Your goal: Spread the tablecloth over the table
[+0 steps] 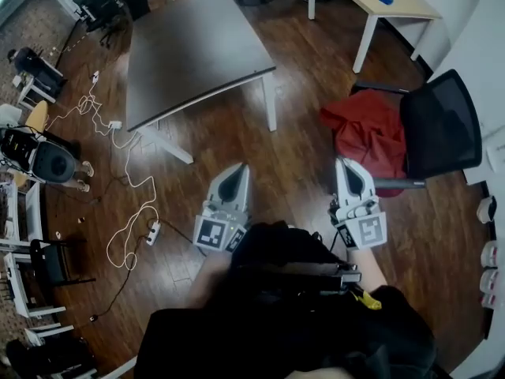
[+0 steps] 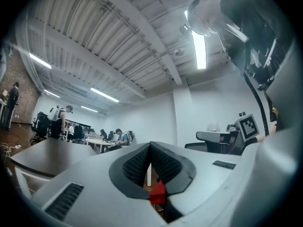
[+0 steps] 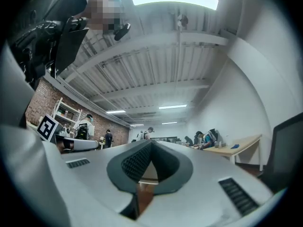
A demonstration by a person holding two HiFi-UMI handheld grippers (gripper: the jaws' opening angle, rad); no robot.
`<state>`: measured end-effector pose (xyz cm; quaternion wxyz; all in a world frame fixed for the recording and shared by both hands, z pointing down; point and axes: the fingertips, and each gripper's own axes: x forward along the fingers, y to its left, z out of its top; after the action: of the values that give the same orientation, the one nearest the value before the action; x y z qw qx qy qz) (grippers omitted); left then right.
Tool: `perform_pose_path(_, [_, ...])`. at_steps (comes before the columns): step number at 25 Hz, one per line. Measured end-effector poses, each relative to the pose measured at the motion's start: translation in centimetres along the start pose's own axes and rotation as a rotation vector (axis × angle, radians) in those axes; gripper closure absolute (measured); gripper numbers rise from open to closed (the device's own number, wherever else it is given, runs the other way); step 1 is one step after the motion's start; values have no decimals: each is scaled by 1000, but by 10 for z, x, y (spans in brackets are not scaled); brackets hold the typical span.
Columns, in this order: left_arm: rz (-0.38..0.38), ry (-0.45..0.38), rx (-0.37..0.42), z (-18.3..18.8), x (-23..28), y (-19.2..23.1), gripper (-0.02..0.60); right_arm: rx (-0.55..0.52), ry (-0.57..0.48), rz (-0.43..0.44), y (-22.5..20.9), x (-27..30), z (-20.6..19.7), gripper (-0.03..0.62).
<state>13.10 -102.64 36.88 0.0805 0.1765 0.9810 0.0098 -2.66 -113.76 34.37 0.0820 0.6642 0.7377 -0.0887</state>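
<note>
Red tablecloth point(image 1: 367, 133) bunched on chair point(image 1: 442, 125), partly hidden | left tongs point(image 1: 237, 169) closed, empty | right tongs point(image 1: 345, 165) closed, empty

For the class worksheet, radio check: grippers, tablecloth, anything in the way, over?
Left gripper, right gripper both shut, empty. Red tablecloth bunched on chair; table bare. Nothing seen between grippers and cloth.

Red tablecloth point(image 1: 367, 136) against a black mesh chair point(image 1: 442, 125) and a brown wood-plank floor point(image 1: 300, 164). The table point(image 1: 193, 50) is dark grey with white legs, the cable point(image 1: 114, 125) white. The left gripper point(image 1: 235, 168) and right gripper point(image 1: 347, 164) are pale grey, each bearing black-and-white square markers.
</note>
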Motion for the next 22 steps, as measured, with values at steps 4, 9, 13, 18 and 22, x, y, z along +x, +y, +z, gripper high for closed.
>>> perform_pose_path(4, [-162,32,-35,-17,83,-3,588,-48,41,-169,-66,4,-18,591])
perform_pose_path(9, [-321,38,-85,-42,187,11,588,-80,76,-348,-135,33,-37,591])
perform_pose_path(13, [-444,63,-96,-55,270,23,588,-63,89,-468,-180,71,-43,591])
perform_pose_path(18, [-643,107,-57,-80,369,23,588,-109,142,-596,-223,107,-64,591])
perform_pose_path(22, [-813,158,-11,-112,420,-14,588,-57,195,-754,-259,91,-90,591])
